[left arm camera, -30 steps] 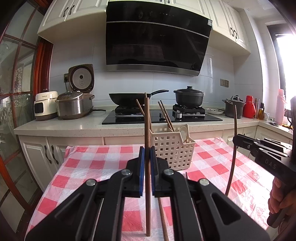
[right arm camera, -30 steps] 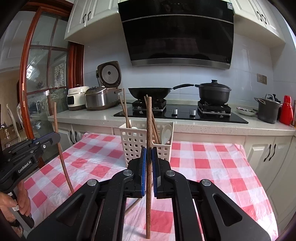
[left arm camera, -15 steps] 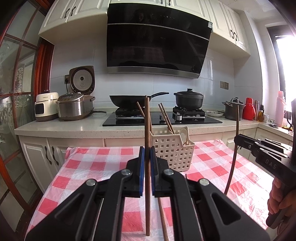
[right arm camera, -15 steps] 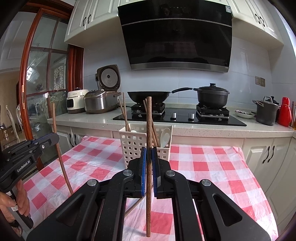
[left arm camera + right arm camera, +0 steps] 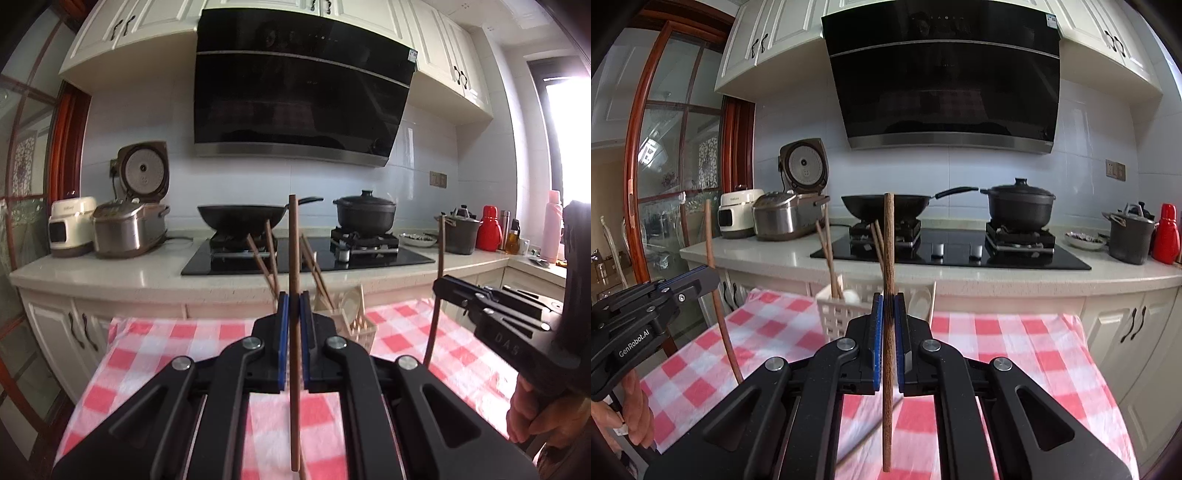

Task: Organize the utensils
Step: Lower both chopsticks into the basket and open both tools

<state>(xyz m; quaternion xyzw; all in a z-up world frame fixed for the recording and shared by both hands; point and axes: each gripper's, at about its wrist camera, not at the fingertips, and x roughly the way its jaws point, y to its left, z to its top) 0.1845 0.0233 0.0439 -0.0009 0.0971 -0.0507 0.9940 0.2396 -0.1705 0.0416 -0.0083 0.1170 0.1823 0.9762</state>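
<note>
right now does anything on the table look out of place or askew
One loose chopstick lies slanted on the checked tablecloth, outside the white basket where the other chopsticks stand. Each of the tongs, left and right, is shut on an upright chopstick. Nothing looks spilled or broken.

Table: a red-and-white checked tablecloth (image 5: 1015, 343) is spread over it, before the pale stone counter (image 5: 960, 273).
Basket: a white slotted plastic basket (image 5: 834, 314) is stood on the cloth; brown wooden chopsticks (image 5: 827, 251) are leant inside it.
Counter: a black wok (image 5: 240, 218) is set left of a black lidded pot (image 5: 364, 214).
</note>
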